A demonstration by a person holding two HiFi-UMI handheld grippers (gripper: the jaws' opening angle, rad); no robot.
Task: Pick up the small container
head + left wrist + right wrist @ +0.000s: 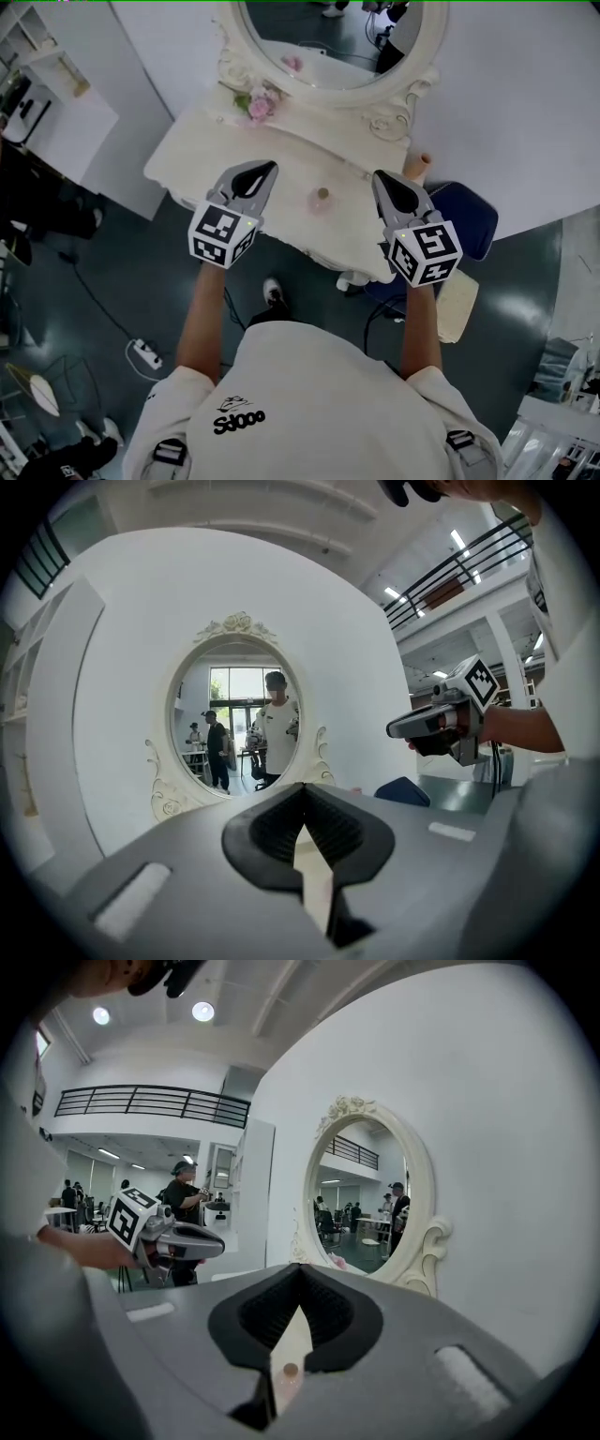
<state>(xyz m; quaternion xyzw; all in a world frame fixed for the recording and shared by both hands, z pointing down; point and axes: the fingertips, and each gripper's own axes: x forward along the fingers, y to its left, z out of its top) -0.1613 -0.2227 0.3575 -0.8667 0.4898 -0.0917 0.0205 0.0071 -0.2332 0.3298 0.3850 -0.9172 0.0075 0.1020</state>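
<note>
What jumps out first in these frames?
The ornate oval mirror at the back of the cream dressing table, with pink flowers at its left foot. A small pink container stands alone on the tabletop, between the left gripper and the right gripper, both shut and empty.

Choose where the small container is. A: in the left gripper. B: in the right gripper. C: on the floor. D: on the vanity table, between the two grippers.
D: the small container stands on the vanity table between the left gripper and the right gripper, held by neither.
</note>
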